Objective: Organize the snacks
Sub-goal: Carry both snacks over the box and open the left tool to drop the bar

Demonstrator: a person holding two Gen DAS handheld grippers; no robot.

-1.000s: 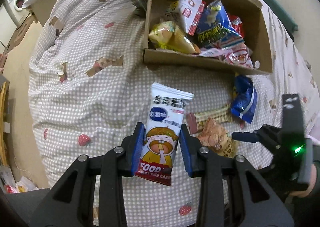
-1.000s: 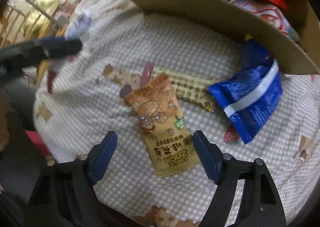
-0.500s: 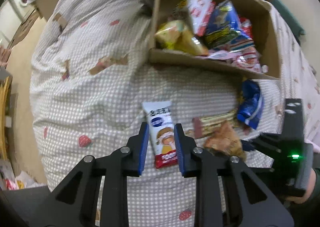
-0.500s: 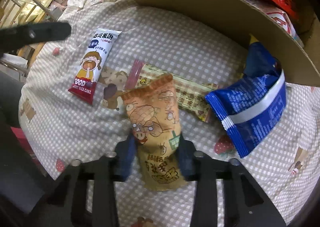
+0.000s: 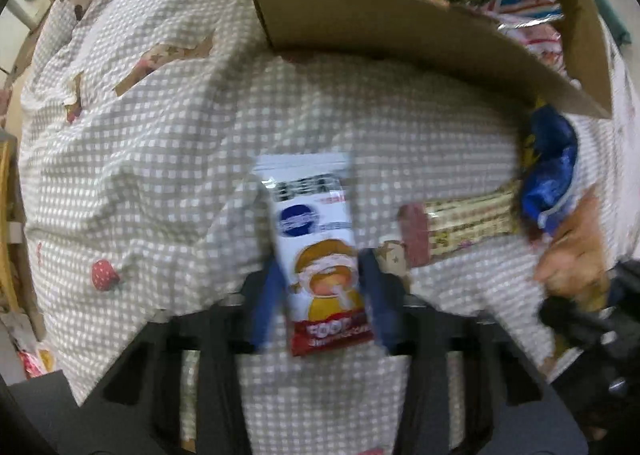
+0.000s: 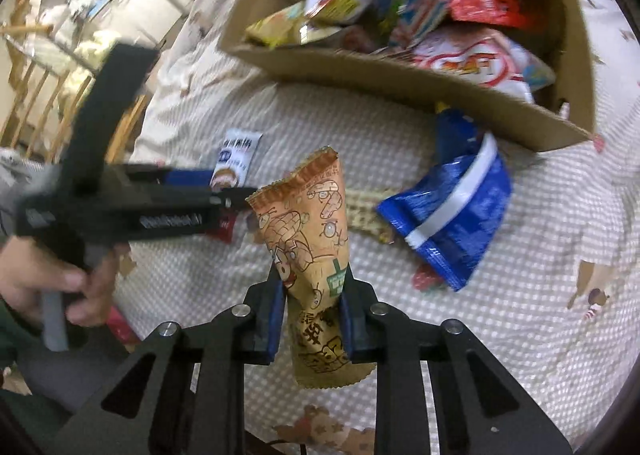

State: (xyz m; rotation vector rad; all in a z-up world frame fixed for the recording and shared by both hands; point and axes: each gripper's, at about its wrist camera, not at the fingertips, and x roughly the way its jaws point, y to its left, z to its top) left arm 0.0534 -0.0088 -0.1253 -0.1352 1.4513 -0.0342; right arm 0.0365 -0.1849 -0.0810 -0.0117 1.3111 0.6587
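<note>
Gripping the tan peanut packet [image 6: 316, 239] low on its body, my right tongs [image 6: 310, 319] have just been closing and are now clamped on it, so the packet stands up off the bed with its crimped top leaning over. My left tongs [image 5: 320, 307] point straight down over the white rice cake bar [image 5: 316, 251]; their jaws have just been opening a little and stand narrow on either side of the bar, which lies flat on the checked bedspread [image 5: 140, 159], and through the blur I cannot tell whether the pads press on it. Just beyond lie the long beige bar [image 6: 366, 211] and the crumpled blue packet [image 6: 452, 215], the blue one close against the near wall of the cardboard box [image 6: 400, 83], which already holds a heap of snacks. The trouble I foresee is with the grip: the tan packet is soft and held near one end, so it could swing or slip as I carry it over the box wall, or catch on that wall if I come in low. On the left, the slick wrapper may slide out if I lift before the pads bite, and the soft bedding gives under the fingers, so I might pinch cloth along with it.
</note>
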